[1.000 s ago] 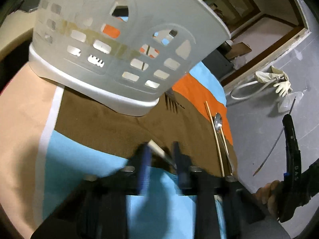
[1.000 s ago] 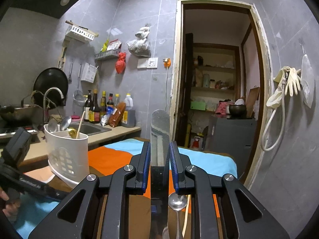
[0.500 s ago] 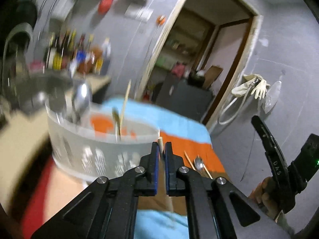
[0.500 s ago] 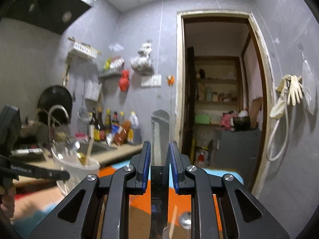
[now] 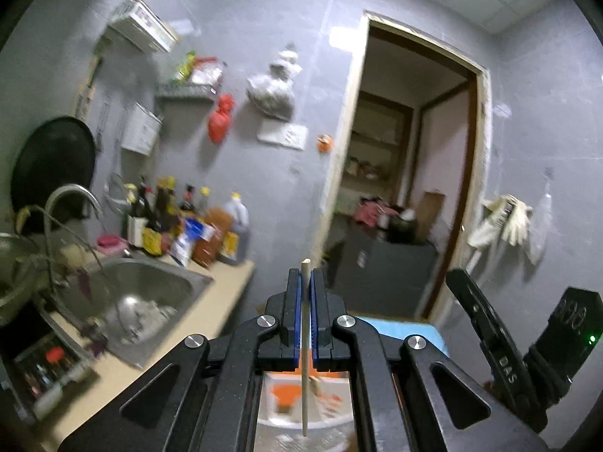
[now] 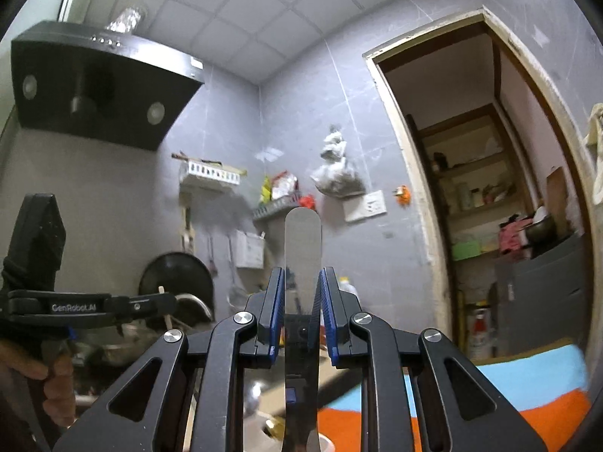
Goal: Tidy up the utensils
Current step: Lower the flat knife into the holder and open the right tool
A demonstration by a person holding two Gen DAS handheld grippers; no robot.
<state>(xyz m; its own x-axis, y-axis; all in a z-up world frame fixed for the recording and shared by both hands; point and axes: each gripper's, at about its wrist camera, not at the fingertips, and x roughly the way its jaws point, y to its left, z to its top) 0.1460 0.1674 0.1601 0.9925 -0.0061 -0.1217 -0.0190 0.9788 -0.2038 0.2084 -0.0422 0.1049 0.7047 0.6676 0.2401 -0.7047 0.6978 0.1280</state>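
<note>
My left gripper (image 5: 306, 275) is shut on a wooden chopstick (image 5: 304, 376), which stands upright between the blue pads with its top end just above the fingertips. Below it, through the gap in the gripper, shows the blurred rim of the white utensil basket (image 5: 286, 420). My right gripper (image 6: 301, 275) is shut on a flat steel utensil handle (image 6: 302, 241) that pokes up past its fingers. The left gripper (image 6: 171, 301) also appears at the left of the right wrist view, and the right gripper (image 5: 461, 286) at the right of the left wrist view.
A steel sink (image 5: 150, 293) with a tap and a row of bottles (image 5: 188, 226) sit on the counter to the left. A black range hood (image 6: 94, 86) hangs above. An open doorway (image 6: 490, 207) lies to the right. The orange and blue cloth (image 6: 527, 395) is below.
The left gripper shut on the chopstick lying on the cloth, lifted it and swung up to level above the basket. The right gripper rose and tilted upward, still holding the steel utensil.
</note>
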